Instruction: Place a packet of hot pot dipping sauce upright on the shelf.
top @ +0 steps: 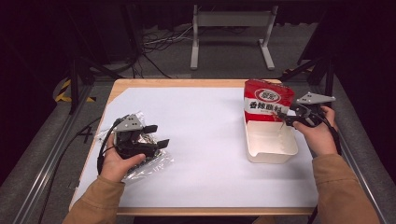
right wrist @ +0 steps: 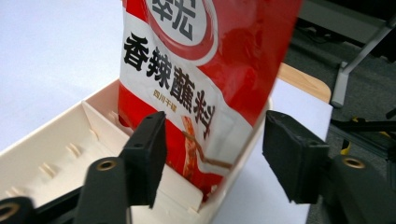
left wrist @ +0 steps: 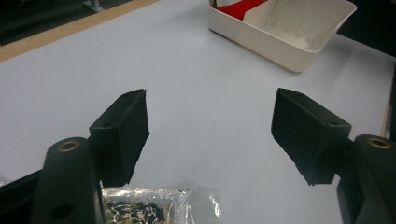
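A red and white snack bag (top: 267, 100) stands upright in the far end of a cream plastic bin (top: 273, 158) at the table's right. My right gripper (top: 286, 118) is at the bag's right edge, open. In the right gripper view the bag (right wrist: 201, 70) sits just beyond and partly between the spread jaws of this gripper (right wrist: 212, 158), above the bin (right wrist: 51, 158). At the left, my left gripper (top: 158, 136) is open above a clear plastic packet (top: 149, 163) with dark contents. That packet (left wrist: 149, 207) lies under the base of the left gripper (left wrist: 210, 135), nothing between its jaws.
A white sheet (top: 201, 140) covers the wooden table (top: 187, 83). The bin (left wrist: 280, 37) lies far across from the left gripper. Aluminium rails (top: 51, 154) flank the table. A grey metal stand (top: 231, 21) and cables (top: 159, 39) are on the floor behind.
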